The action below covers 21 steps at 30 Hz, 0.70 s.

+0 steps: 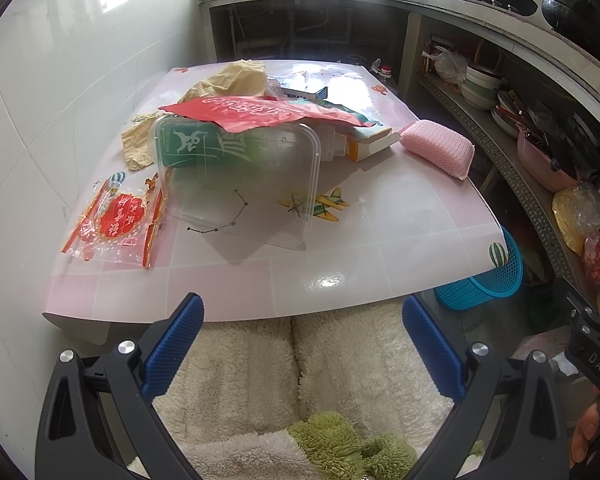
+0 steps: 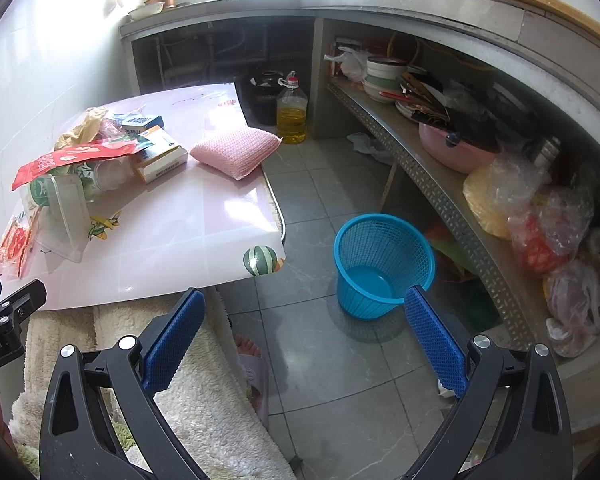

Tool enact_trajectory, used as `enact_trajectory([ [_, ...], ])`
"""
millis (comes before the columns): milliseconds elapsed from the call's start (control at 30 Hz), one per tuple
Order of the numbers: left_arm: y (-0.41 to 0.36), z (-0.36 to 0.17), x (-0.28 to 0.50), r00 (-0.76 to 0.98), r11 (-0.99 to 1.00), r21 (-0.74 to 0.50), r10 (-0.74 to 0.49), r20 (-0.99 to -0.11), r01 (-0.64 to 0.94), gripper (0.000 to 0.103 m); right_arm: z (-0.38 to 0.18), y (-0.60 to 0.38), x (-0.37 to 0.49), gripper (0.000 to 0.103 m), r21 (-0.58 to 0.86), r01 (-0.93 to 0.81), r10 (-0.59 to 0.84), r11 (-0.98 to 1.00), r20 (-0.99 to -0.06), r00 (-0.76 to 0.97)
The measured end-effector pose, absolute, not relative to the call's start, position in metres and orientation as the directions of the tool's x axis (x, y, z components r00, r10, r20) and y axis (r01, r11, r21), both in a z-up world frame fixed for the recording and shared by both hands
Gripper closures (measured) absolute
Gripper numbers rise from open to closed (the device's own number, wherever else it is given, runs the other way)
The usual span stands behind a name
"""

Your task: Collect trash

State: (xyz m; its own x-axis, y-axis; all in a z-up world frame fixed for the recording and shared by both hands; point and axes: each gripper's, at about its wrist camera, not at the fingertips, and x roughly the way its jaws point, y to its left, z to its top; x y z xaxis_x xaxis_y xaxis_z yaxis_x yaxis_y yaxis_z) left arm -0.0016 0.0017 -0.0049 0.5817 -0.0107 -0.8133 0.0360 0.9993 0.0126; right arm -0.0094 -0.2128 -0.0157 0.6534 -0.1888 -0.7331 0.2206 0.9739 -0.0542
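both jaws spread wide, holding nothing. left gripper (image 1: pixel 302 340) hangs short of the table's (image 1: pixel 380 240) near edge; trash pile at the far-left part: clear plastic lid (image 1: pixel 240 184), red wrapper (image 1: pixel 260 114), small packet (image 1: pixel 116 220) near the left edge. only the right view, past the right gripper (image 2: pixel 302 336), shows the blue basket (image 2: pixel 382 266) whole, on the floor off the table's right edge, and an oil bottle (image 2: pixel 292 110).

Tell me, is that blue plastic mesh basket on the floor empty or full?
Empty. The right wrist view looks down into the blue plastic mesh basket, standing upright beside the table, and shows only its bare bottom.
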Motion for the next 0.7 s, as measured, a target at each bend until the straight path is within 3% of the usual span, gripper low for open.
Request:
enact_trajectory([
  [700, 0.0051, -0.0042, -0.0002, 0.579, 0.999, 0.014, -0.008, -0.815, 0.032, 0.006, -0.0194, -0.2064, -0.0067, 0.008, -0.047, 0.208, -0.173, 0.977, -0.740, 0.649],
])
